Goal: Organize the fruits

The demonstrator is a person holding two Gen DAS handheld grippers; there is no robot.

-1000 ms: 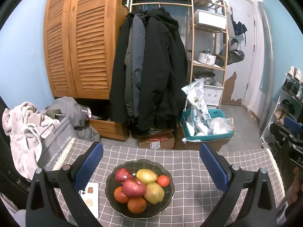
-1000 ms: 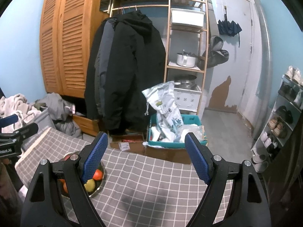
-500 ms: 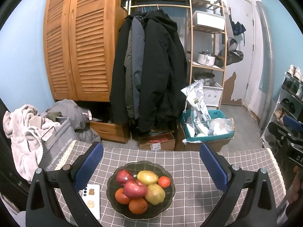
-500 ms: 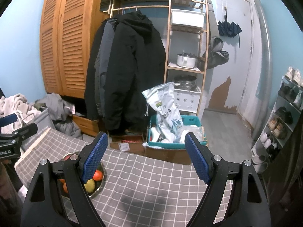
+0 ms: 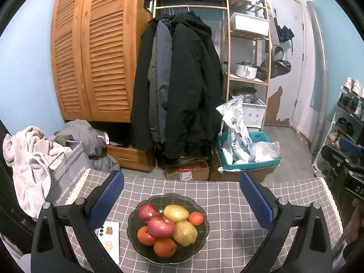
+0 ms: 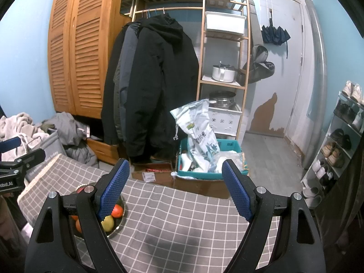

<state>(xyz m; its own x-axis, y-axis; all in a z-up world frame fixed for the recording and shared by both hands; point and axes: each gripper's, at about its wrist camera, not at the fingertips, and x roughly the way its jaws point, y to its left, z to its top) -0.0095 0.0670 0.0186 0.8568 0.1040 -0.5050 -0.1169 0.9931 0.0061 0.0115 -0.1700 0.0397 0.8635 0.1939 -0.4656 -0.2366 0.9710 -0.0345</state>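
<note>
A round, scallop-edged bowl of dark smoked glass (image 5: 168, 227) is seen on a bench covered with a grey cloth checked in white (image 5: 227, 204). Seven fruits are heaped inside it: two red apples (image 5: 161, 226), two yellow-green pears (image 5: 184, 233), and three oranges (image 5: 165, 247) — the smallest (image 5: 196, 218) at the far right rim. A white phone with stickers on its back (image 5: 110, 241) lies just left of the bowl.

The left gripper (image 5: 180, 202) is held above the bowl with its blue-padded jaws spread wide, nothing between them. The right gripper (image 6: 175, 188) is likewise wide and empty, held over bare cloth to the right of the bowl, whose edge (image 6: 118, 221) shows behind its left finger.

All fruit in view already sits gathered in the bowl. This would fit fruit collected and finished, or a heap about to be sorted out onto the cloth — which of the two cannot be told.

If a fruit is to be lifted, the topmost apple is best approached from above, jaws closed across its widest part, so the pile beneath is not set rolling. Glossy skins are likely to slip; a gentle, centred squeeze is advised.
</note>
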